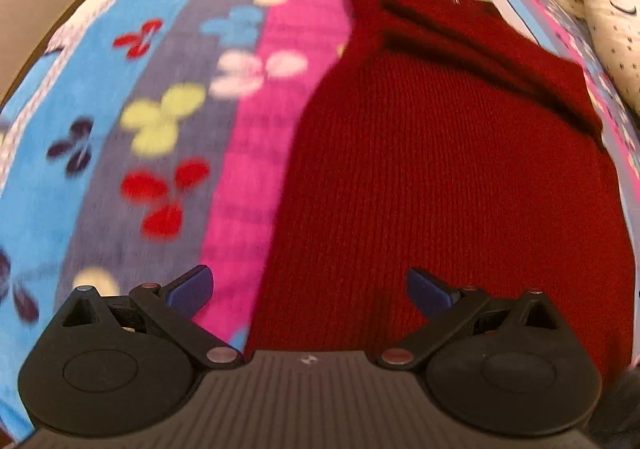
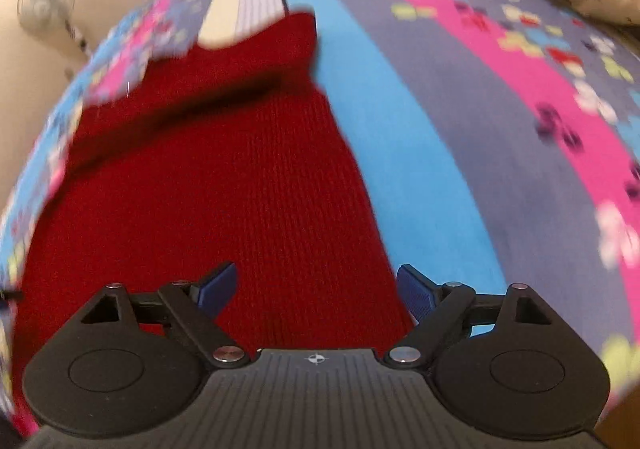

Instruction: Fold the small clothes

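The red sweater [image 1: 460, 169] lies lengthwise ahead on the striped blanket [image 1: 120, 89]; left gripper [image 1: 310, 289] and right gripper [image 2: 316, 289], both spread wide and empty, straddle its near corners.

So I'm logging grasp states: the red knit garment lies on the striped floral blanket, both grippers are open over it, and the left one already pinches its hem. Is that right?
Not quite. The left gripper pinches nothing: in the left wrist view its jaws are spread apart, with the red knit garment lying untouched between and beyond them. The rest holds: the garment lies on the striped floral blanket, and the right gripper is open too.
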